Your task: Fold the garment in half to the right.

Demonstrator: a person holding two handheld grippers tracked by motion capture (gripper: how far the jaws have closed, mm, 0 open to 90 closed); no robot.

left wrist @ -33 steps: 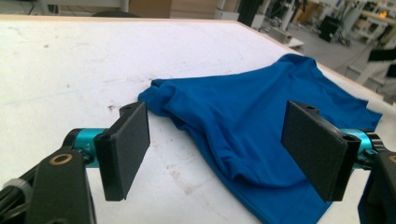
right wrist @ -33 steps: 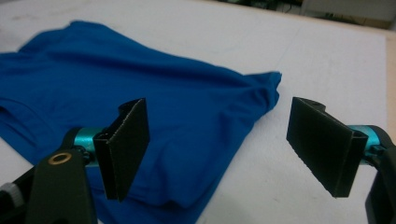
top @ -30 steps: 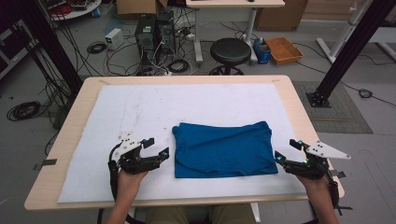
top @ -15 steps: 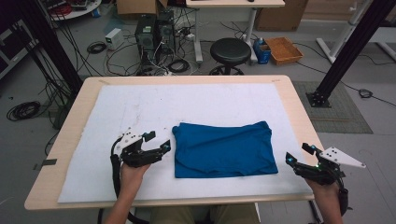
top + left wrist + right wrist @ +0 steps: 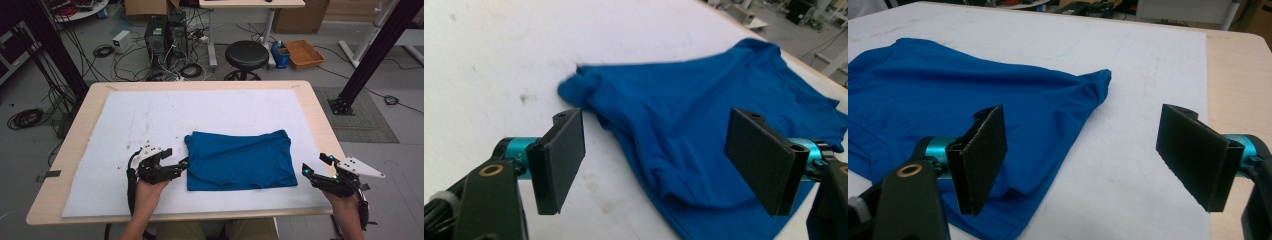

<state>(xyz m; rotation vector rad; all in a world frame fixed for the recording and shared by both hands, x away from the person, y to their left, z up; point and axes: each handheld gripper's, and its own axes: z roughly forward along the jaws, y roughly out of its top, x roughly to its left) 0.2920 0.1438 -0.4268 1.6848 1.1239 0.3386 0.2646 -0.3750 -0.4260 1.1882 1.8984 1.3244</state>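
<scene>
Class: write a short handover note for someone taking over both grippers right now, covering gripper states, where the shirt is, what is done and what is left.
Left gripper: open, empty, at the left edge of the shirt.
Right gripper: open, empty, off the shirt's right edge, above the white mat.
Shirt: blue, folded into a rectangle, flat near the mat's front middle.
Done: shirt lies folded, released by both.
Left: probably another fold or smoothing; the left edge looks slightly bunched, so start there.
</scene>
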